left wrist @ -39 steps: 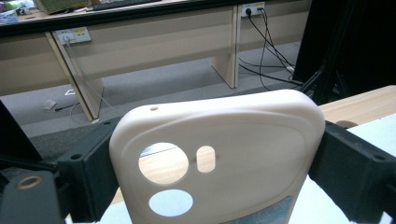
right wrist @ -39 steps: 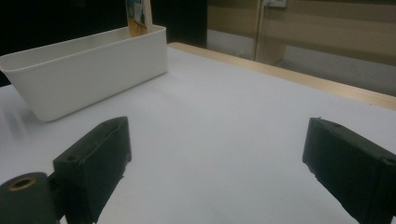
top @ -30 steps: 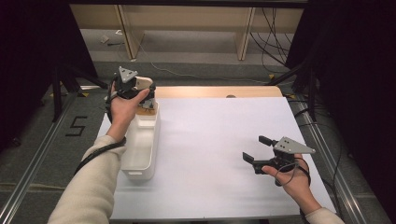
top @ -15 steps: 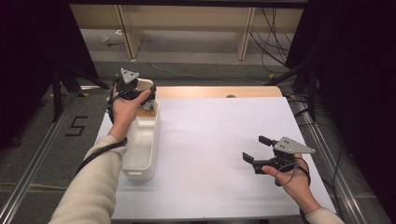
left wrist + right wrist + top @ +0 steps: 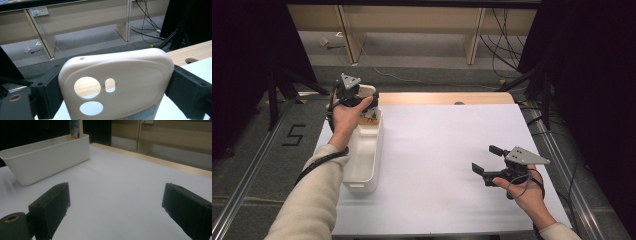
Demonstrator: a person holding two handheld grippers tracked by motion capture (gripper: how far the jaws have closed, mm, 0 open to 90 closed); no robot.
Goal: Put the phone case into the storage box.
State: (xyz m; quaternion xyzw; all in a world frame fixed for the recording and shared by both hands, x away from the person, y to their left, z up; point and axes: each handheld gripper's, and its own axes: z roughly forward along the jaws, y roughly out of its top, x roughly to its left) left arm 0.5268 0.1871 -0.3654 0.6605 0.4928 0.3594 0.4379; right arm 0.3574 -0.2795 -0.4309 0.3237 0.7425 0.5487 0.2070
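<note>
A cream phone case [image 5: 117,82] with round camera cut-outs stands upright between the black jaws of my left gripper [image 5: 112,92], which is shut on its two sides. In the high view, the left gripper [image 5: 361,99] holds the phone case [image 5: 367,91] over the far end of a long white bin [image 5: 362,160] at the table's left. From the right gripper view, the case [image 5: 75,127] sticks up behind the bin [image 5: 47,152]. My right gripper [image 5: 486,159] hovers low over the white table at the front right, open, with nothing between its jaws [image 5: 120,212].
The white table top [image 5: 437,150] spreads between the bin and the right gripper. A wooden strip [image 5: 442,97] with a small hole runs along the far edge. Metal rails flank the table, and cables lie on the floor beyond.
The left gripper has lifted slightly with the phone case at the bin's far end. The right gripper has stayed in place.
</note>
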